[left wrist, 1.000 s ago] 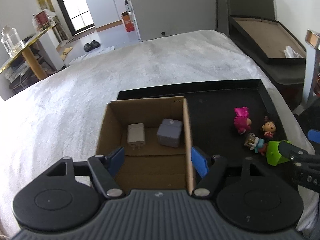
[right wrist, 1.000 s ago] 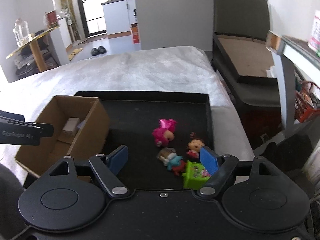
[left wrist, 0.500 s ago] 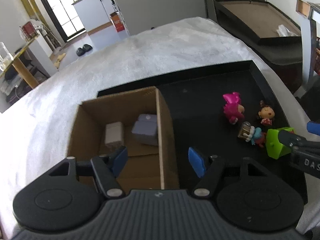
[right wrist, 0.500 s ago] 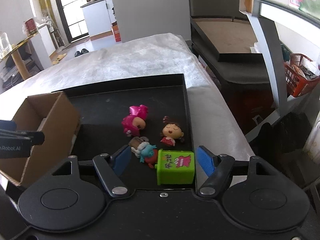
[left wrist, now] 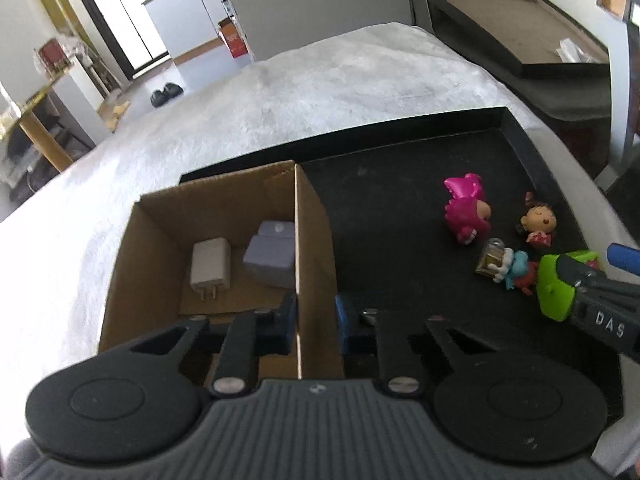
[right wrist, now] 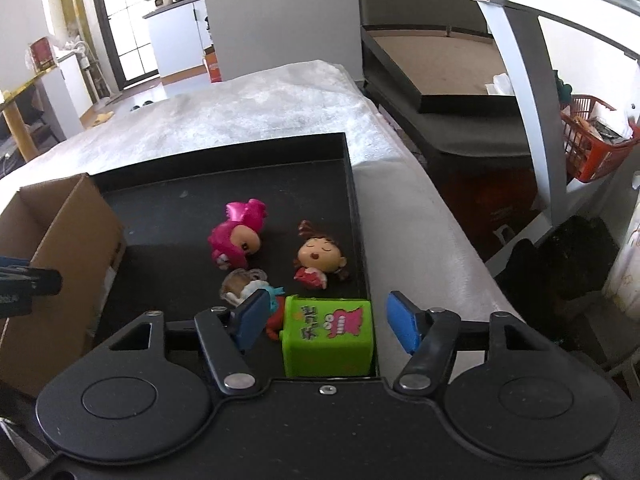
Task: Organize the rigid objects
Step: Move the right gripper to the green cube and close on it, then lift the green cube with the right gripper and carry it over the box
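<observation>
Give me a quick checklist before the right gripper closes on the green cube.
1. Right gripper open: ok.
2. Green cube between its fingers: ok, nearer the left pad.
3. Blue-and-red figurine clear of the left pad: not ok, it lies right at the pad and the cube.
4. Left gripper steadying the cardboard box: fingers straddle its right wall; contact cannot tell.
5. Room in the box: ok, only a white charger and a grey adapter inside.

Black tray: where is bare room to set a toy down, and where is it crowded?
Free: tray floor between cardboard box and pink figure, plus the far strip. Crowded: near right corner, around green cube and doll.
</observation>
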### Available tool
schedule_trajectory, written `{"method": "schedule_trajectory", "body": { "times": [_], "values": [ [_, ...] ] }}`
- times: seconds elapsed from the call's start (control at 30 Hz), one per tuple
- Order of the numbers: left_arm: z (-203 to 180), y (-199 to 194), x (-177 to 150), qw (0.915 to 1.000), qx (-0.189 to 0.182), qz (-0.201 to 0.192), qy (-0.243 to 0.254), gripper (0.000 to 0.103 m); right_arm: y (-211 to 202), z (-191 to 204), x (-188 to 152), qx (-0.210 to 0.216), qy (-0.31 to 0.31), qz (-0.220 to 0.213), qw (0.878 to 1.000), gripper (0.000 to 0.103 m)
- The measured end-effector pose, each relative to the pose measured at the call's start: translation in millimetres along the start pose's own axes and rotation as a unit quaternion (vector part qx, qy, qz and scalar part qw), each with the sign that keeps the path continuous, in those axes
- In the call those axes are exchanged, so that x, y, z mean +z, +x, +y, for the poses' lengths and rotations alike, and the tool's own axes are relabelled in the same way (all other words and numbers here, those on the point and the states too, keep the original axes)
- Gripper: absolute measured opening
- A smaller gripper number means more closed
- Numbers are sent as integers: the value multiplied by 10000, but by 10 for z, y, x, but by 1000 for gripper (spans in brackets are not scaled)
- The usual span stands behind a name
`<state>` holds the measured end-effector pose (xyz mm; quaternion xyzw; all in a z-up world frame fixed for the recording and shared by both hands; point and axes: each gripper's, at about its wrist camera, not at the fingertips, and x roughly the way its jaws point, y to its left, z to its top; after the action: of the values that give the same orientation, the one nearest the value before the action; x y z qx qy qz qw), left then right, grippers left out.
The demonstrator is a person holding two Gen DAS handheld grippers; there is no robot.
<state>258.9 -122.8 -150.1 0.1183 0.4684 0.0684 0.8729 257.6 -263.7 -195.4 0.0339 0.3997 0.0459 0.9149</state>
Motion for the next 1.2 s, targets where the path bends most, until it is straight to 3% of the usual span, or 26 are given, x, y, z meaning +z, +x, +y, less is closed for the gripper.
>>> {"method": "schedule_trajectory", "body": {
  "times": [0.07,0.5,0.87,1.2],
  "values": [
    [-8,6,-7,10000,52,-4,52,12,25,-5,0,10,34,66,10000,49],
    [-40,1,-29,9994,81,-65,317,10,-58,151,-78,15,-318,138,9994,49],
    [-47,6,-21,9993,92,-40,353,10,120,223,-117,-102,-486,326,9982,51],
    [38,-22,-11,9992,-94,75,369,10,-74,272,-96,-108,-769,153,9969,49]
  ]
}}
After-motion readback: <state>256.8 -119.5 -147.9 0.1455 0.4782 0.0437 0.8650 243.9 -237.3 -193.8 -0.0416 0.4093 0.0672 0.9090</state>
